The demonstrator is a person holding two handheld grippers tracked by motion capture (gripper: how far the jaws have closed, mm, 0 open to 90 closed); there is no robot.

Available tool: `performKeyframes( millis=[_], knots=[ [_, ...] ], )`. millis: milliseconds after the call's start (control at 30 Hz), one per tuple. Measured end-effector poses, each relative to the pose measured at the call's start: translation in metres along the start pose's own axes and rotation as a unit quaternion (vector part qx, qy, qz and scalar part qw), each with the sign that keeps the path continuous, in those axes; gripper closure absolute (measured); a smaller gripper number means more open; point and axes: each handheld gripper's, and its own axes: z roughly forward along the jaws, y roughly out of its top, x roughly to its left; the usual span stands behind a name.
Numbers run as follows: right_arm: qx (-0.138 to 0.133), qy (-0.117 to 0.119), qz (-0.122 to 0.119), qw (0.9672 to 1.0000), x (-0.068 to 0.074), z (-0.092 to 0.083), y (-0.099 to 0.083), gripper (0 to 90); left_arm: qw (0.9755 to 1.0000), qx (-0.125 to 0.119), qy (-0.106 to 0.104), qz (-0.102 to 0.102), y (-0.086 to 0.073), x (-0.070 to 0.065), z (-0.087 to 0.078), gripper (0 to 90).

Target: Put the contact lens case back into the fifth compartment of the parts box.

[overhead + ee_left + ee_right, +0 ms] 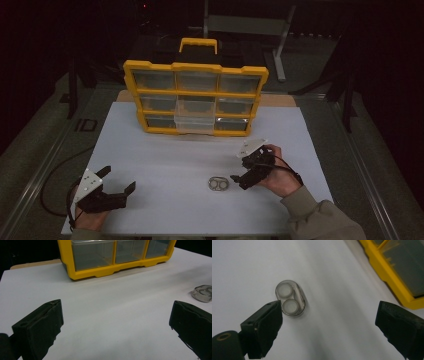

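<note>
Case (217,184) lies mid-tabletop (165,165), bare surface all round it.
Your right gripper (239,177) hovers beside it, jaws spread; left gripper (121,186) spread too.

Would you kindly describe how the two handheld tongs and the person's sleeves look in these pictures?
Both are black two-jaw tongs with blocky, matte jaws. The left tongs carry a grey three-cornered plate with small holes, and a black cable loops away from them over the table. The right tongs bear a similar pale plate and a thin black cable. The right sleeve is olive-grey fabric.
</note>
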Motion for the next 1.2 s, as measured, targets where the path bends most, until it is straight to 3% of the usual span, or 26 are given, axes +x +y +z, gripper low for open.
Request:
performKeyframes(
  millis=[367,1200],
  knots=[
    [0.016,0.036,-0.03,0.9988,0.002,0.019,0.003,7.3,1.0,0.001,-0.001,0.002,0.0,-0.001,0.0,0.1],
    [0.059,0.063,-0.049,0.9951,0.006,0.046,0.007,7.3,1.0,0.002,-0.003,0.003,0.0,-0.001,0.001,0.1]
  ],
)
